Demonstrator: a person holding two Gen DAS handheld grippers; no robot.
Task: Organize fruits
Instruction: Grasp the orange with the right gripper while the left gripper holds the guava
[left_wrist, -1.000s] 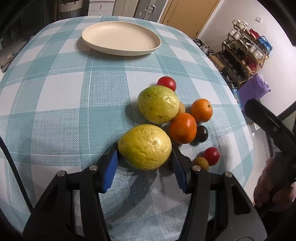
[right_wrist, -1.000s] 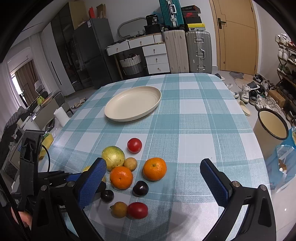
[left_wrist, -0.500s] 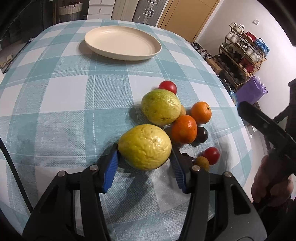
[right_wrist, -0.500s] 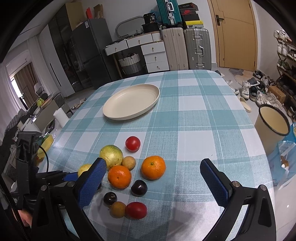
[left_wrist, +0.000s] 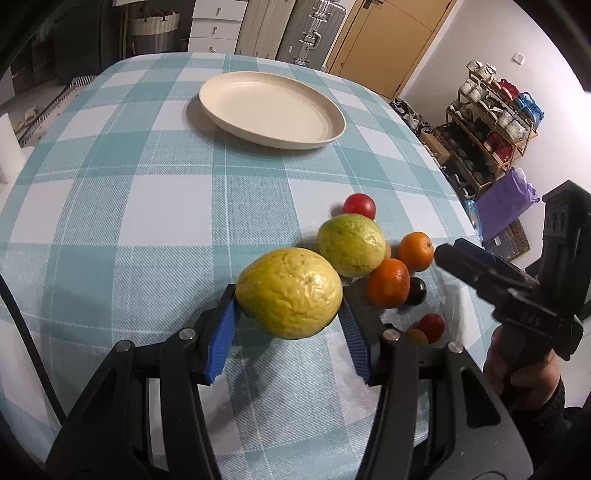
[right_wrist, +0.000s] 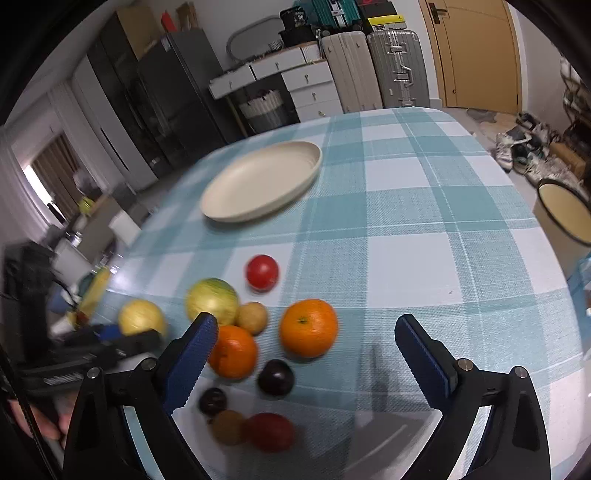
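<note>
My left gripper (left_wrist: 290, 325) is shut on a large yellow guava (left_wrist: 289, 292) and holds it above the checked tablecloth; it also shows in the right wrist view (right_wrist: 142, 317). A second greenish guava (left_wrist: 351, 244) lies just behind it with two oranges (left_wrist: 388, 282), red tomatoes (left_wrist: 360, 206) and dark plums (left_wrist: 416, 291) beside it. The empty cream plate (left_wrist: 271, 109) sits at the far side. My right gripper (right_wrist: 306, 345) is open and empty, hovering over the fruit pile, with an orange (right_wrist: 308, 328) between its fingers' line of sight.
The table's right edge (left_wrist: 461, 206) drops off near a shoe rack (left_wrist: 491, 122). A round bin (right_wrist: 563, 218) stands on the floor at the right. Suitcases and drawers (right_wrist: 369, 70) stand beyond the table's far end.
My left gripper has lifted the yellow guava off the cloth and tilted up toward the plate. My right gripper has moved down and closer to the fruit pile.
</note>
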